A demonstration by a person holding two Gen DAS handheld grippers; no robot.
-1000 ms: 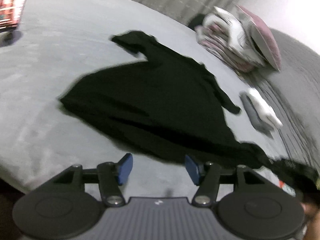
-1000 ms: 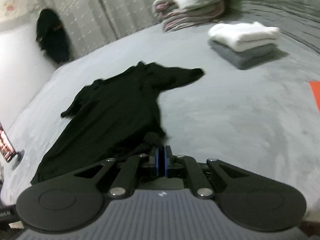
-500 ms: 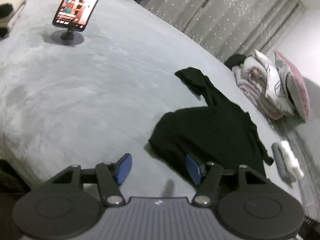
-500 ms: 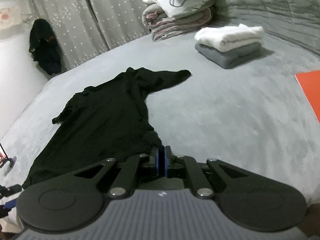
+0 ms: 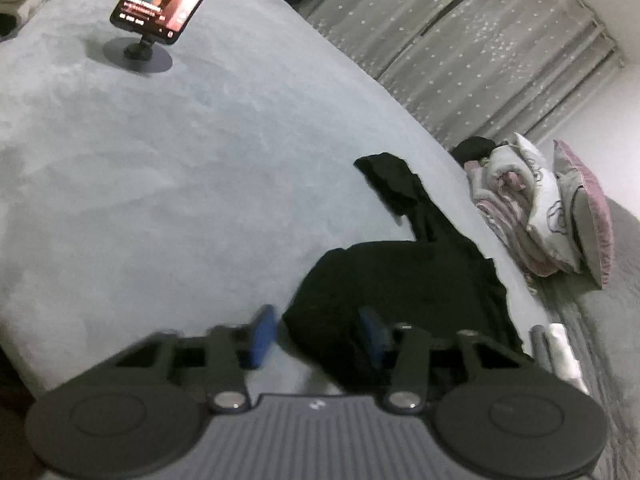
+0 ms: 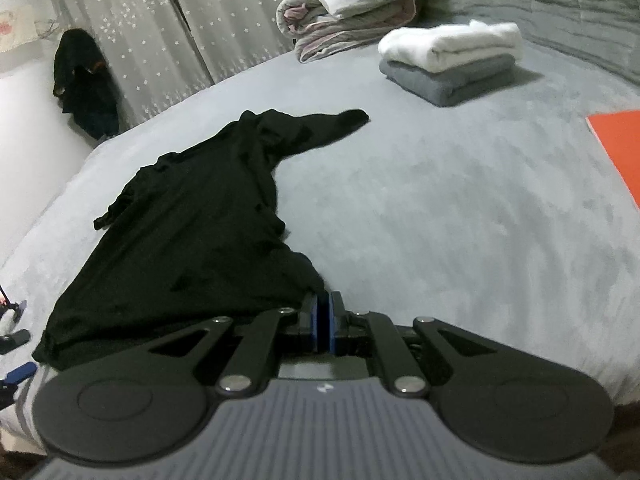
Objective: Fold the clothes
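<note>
A black, thin-fabric long-sleeved shirt [image 6: 188, 216] lies spread and rumpled on the grey plush bed [image 6: 460, 220], its hem at the near edge and one sleeve reaching toward the far edge. The right gripper [image 6: 323, 320] is clamped on a bunched hem corner. The left gripper [image 5: 316, 338] stands wide over the other hem corner. The cloth looks light, limp and prone to sagging; pinching both hem corners would likely keep it taut.
</note>
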